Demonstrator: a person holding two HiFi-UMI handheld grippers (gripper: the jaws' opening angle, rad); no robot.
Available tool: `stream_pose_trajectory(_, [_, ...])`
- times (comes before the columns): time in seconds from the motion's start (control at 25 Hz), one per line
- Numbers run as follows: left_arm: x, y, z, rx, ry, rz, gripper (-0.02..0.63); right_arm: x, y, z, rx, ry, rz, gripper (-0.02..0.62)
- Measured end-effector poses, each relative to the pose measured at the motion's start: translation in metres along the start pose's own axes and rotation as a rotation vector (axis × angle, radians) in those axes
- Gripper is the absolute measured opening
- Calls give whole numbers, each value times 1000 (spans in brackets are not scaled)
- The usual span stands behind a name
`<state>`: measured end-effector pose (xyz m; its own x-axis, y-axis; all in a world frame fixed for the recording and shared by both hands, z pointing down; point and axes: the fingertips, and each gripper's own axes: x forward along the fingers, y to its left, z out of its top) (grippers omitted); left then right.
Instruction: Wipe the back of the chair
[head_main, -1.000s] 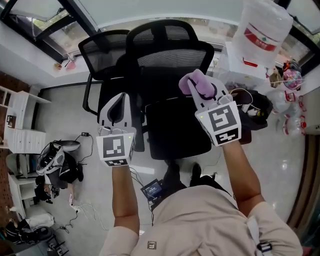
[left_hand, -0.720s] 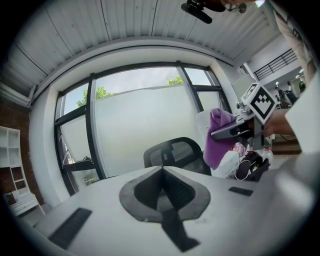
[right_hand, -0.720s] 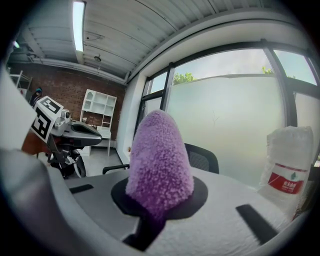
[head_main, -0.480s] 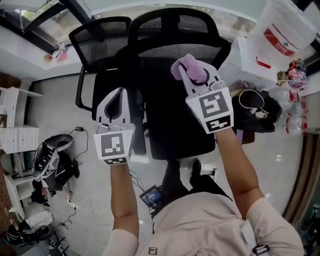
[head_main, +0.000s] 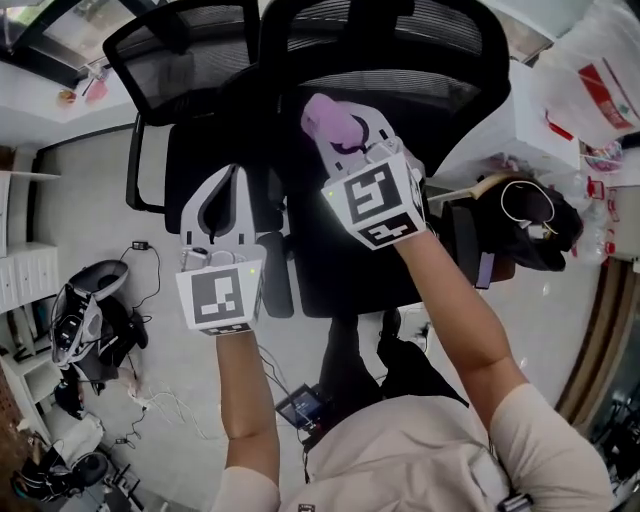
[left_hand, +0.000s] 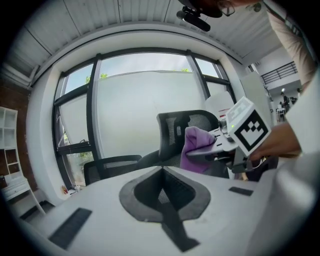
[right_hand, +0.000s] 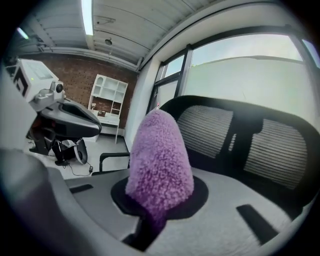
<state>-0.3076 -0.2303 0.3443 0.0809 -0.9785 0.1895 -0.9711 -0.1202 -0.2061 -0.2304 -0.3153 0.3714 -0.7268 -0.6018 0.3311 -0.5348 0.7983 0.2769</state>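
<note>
Only in the right gripper view can the purple cloth (right_hand: 160, 165) be seen properly: fluffy looped pile, stood up like a thumb, its lower end pinched tight in the right gripper (right_hand: 150, 220). A brick wall (right_hand: 70, 75) and a white shelf (right_hand: 107, 97) are picked up there too, and not in the other views. In the head view the cloth is seen held up near the front of the chair back (head_main: 400, 50); whether it's touching can't be told. The left gripper (left_hand: 162, 195) is shown clenched on nothing in its own view, held lower and off to the left by the seat (head_main: 340, 270). The chair back is black ribbed mesh with a solid spine down the middle. A second black mesh chair (head_main: 165, 60) is parked just beside it on the left, and a dark bag (head_main: 530, 225) is sat to the right. Floor clutter and cables (head_main: 100, 330) are scattered at the left.
</note>
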Motion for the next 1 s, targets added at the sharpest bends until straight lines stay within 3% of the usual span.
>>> stream_pose_trajectory(0.32, [22,21,-34,-58,93,24,6,80,48,-9,-84,20,93,25])
stream_pose_trajectory(0.56, [30,18,-48,-45,74,3,6,104,59,-16,-127,36,102,25])
stream_pose_trajectory(0.8, [39,10,-47,-38,82,-21,6,101,34,-30,-141,78,61,25])
stream_pose_trajectory(1.0, [57,-22,-38,-28,65,-72,6,61,-39,-71,-68,137,-56,25])
